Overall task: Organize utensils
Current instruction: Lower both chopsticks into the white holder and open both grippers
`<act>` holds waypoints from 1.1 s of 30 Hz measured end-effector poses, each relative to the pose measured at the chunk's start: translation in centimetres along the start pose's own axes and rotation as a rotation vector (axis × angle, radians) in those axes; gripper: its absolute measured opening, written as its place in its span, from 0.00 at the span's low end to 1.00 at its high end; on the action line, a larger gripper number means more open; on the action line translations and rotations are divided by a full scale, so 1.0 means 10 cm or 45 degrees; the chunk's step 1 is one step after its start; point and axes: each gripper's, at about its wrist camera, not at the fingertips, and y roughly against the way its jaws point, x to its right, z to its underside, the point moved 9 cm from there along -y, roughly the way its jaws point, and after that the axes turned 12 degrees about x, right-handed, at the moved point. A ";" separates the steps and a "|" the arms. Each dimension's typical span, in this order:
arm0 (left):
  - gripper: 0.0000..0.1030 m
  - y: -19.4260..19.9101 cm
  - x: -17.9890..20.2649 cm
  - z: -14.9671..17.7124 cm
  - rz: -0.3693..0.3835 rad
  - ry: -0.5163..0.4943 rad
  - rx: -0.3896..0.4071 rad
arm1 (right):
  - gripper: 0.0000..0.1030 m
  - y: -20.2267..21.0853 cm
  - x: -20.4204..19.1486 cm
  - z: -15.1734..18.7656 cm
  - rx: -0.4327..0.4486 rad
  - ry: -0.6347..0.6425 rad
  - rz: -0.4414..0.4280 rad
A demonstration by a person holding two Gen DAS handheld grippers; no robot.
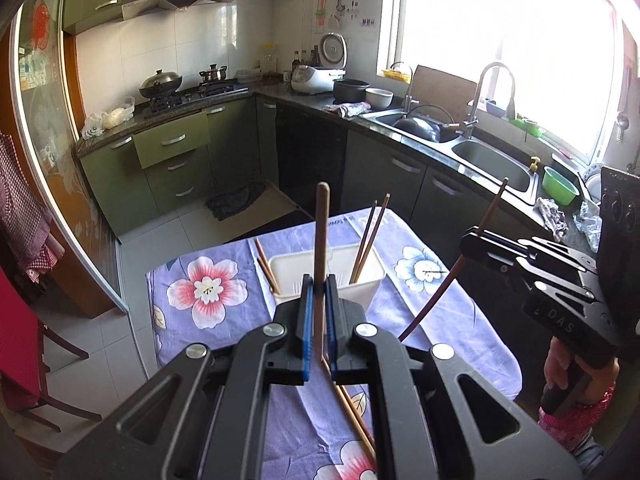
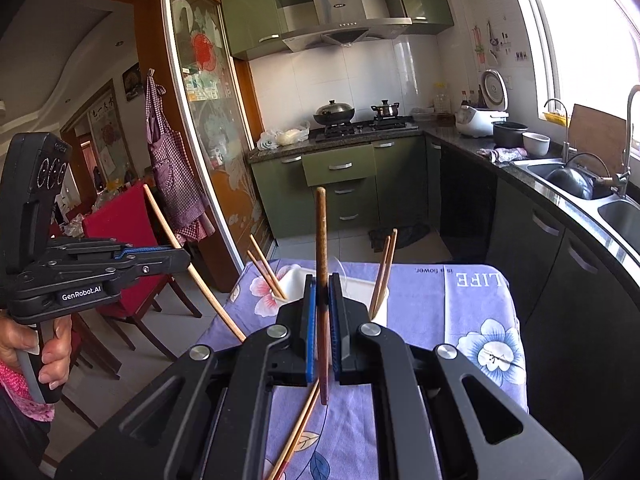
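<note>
Home kitchen; stove [image 1: 192,94], sink [image 1: 492,164], cabinets [image 1: 172,140]

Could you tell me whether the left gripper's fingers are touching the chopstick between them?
Touching: the left wrist view shows both fingers pressed against the chopstick.

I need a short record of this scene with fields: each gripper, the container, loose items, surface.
left gripper: shut on light chopstick, held upright
right gripper: shut on dark chopstick, held upright
container: white holder, chopsticks standing at both ends
loose items: chopsticks on cloth near camera
surface: purple floral tablecloth
</note>
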 end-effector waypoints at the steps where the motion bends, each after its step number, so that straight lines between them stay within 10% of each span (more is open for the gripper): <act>1: 0.06 0.01 0.01 -0.11 0.000 -0.002 0.025 | 0.07 -0.01 -0.01 -0.09 0.019 0.008 0.001; 11: 0.06 -0.26 0.02 -0.76 -0.075 -0.029 0.193 | 0.07 -0.47 0.10 -0.75 0.146 0.037 0.090; 26: 0.07 -1.06 -0.14 -0.12 -0.102 0.012 -0.055 | 0.08 -1.40 0.42 0.25 -0.163 0.005 0.130; 33: 0.26 -0.91 -0.08 -0.11 -0.083 0.019 -0.041 | 0.13 -1.11 0.31 0.25 -0.121 0.006 0.100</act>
